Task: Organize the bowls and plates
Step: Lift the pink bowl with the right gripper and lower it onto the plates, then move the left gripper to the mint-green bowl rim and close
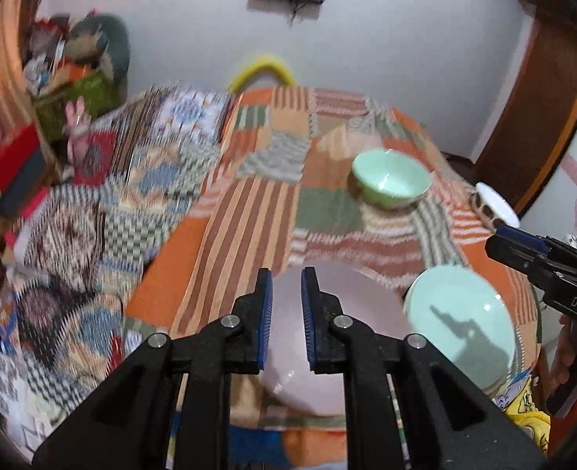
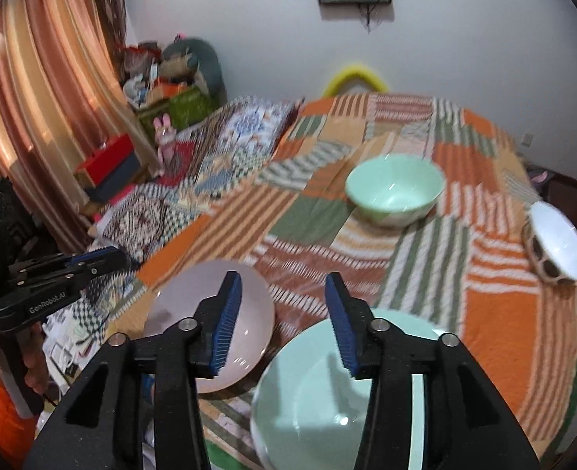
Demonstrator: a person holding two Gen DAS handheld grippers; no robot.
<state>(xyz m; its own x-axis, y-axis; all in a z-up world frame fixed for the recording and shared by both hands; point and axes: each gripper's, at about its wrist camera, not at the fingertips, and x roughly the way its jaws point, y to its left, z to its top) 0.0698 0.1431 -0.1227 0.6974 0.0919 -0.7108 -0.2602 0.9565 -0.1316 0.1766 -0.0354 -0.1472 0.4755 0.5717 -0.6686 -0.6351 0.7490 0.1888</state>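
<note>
A pink plate point(image 1: 351, 313) point(image 2: 178, 313) and a mint plate point(image 1: 460, 321) point(image 2: 315, 391) lie side by side at the near edge of the patchwork blanket point(image 2: 496, 313). Farther back stands a green bowl point(image 1: 392, 178) point(image 2: 396, 192). A white bowl with a brown pattern point(image 1: 496, 205) point(image 2: 558, 243) sits tilted at the right edge. My left gripper point(image 1: 287, 274) point(image 2: 108, 254) hangs above the pink plate, pads nearly together, holding nothing. My right gripper point(image 2: 282, 278) point(image 1: 501, 237) hovers over the mint plate's far rim, jaws apart and empty.
A second patterned quilt point(image 1: 92, 235) covers the left side. Boxes, a pink toy point(image 2: 165, 133) and clutter are stacked in the far left corner by the orange curtain point(image 2: 41, 98). A dark frame hangs on the white wall, and a wooden door frame point(image 1: 543, 117) stands at the right.
</note>
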